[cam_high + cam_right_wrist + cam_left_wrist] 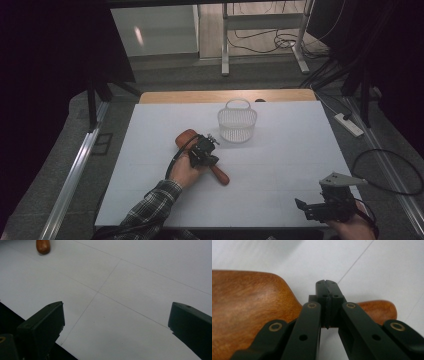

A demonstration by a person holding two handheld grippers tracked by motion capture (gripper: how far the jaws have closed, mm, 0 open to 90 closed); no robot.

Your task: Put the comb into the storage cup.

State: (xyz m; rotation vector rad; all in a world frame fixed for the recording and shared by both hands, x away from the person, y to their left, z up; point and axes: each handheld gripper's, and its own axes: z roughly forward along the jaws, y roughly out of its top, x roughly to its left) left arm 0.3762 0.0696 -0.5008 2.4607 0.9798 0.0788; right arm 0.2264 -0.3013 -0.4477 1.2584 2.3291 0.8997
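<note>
So the wooden mallet (202,155) lies mid-frame on the white desk (280,165), long axis running upper left to lower right. The left hand-held gripper (204,151) sits right over its handle, jaws pinched together with nothing between them. The right hand-held gripper (320,206), lower right, is spread wide, well apart. The white mesh basket (237,121) just beyond looks empty.
</note>
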